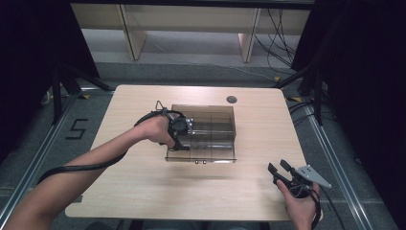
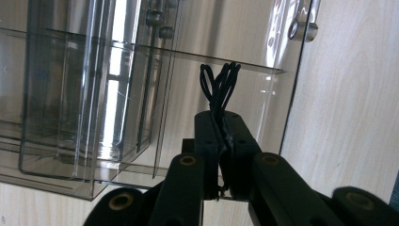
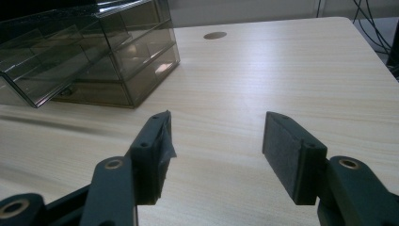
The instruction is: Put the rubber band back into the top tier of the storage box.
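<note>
Left gripper [image 2: 221, 136]: jaws pressed together on a small bundle of thin black loops [image 2: 219, 87], likely hair ties or cord, which stick up beyond the fingertips. In the left gripper view the bundle sits just in front of the smoked clear acrylic drawer box [image 2: 89, 108], close to an open drawer edge; whether the loops touch the acrylic cannot be told. In the high view the left gripper [image 1: 178, 132] is at the left side of the drawer box [image 1: 210, 122], which stands near the middle of the light wooden table [image 1: 143, 187].

Right gripper [image 3: 214, 146]: jaws standing wide apart, nothing between them, a scrap of grey tape on the inner face of one pad. In the high view it [image 1: 278, 168] is held low near the table's front right corner, well apart from the box, pointing toward it
</note>
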`<move>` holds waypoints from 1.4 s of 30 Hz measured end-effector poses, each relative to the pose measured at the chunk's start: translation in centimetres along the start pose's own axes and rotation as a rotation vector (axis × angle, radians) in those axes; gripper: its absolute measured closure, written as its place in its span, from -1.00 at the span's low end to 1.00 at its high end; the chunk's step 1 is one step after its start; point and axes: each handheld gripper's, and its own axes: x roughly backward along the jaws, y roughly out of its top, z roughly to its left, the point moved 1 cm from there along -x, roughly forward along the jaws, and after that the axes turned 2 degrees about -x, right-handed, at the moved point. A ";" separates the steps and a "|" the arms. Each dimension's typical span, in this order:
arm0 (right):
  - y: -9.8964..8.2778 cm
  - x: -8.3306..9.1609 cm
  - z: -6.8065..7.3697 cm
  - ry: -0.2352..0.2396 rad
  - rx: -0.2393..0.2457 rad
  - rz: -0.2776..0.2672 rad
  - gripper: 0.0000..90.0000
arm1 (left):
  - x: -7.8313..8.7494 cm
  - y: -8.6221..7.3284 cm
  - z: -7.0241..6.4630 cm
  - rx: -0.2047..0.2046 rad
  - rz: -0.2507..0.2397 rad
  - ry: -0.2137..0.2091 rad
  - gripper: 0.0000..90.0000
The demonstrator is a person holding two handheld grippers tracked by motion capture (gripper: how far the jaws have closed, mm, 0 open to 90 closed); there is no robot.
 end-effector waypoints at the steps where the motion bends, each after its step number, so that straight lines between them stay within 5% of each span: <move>1: 0.0 0.0 0.0 0.000 0.001 0.000 -0.03 | 0.0 0.0 0.0 0.001 0.001 -0.002 0.90; 3: -0.1 0.1 0.2 -0.001 -0.033 0.008 -0.03 | -0.2 0.0 0.0 0.006 0.002 -0.001 0.89; 4: 0.0 0.0 0.0 -0.003 0.003 -0.002 -0.03 | -0.2 0.0 0.1 0.000 0.001 0.004 0.89; 7: 0.0 -0.1 -0.1 -0.003 0.011 -0.008 -0.03 | -0.4 0.0 0.0 0.009 0.008 -0.003 0.89; 12: -0.1 0.0 0.2 0.002 -0.028 0.007 -0.03 | -0.6 -0.1 0.1 0.003 0.006 0.001 0.87; 14: 0.0 -0.1 -0.1 -0.001 0.004 -0.005 -0.03 | -0.5 -0.1 0.0 0.009 -0.002 0.005 0.86; 17: 0.0 0.0 0.0 -0.014 0.002 -0.005 -0.03 | -0.4 -0.2 0.0 0.009 -0.010 0.005 0.81; 18: -0.1 0.0 0.2 -0.012 -0.032 0.008 -0.03 | -0.4 -0.3 0.0 0.009 -0.012 0.004 0.80; 21: 0.0 -0.1 0.0 -0.014 0.002 -0.004 -0.03 | -0.1 -0.5 0.0 0.005 -0.024 0.018 0.76; 26: -0.1 0.0 0.1 -0.015 -0.021 0.002 -0.03 | 0.5 -1.1 -0.1 0.005 -0.045 0.031 0.73; 28: 0.0 -0.1 -0.1 -0.003 0.011 -0.007 -0.03 | 0.9 -1.5 -0.3 0.008 -0.053 0.042 0.71; 35: 0.0 0.0 0.0 -0.001 0.001 -0.003 -0.03 | 2.5 -4.1 -0.7 0.041 -0.113 0.071 0.63; 37: -0.1 0.1 0.2 -0.003 -0.034 0.007 -0.03 | 2.8 -5.2 -0.7 0.059 -0.129 0.080 0.63; 42: 0.0 0.1 0.1 -0.011 -0.002 0.013 -0.03 | 2.8 -7.6 -0.9 0.095 -0.138 0.094 0.61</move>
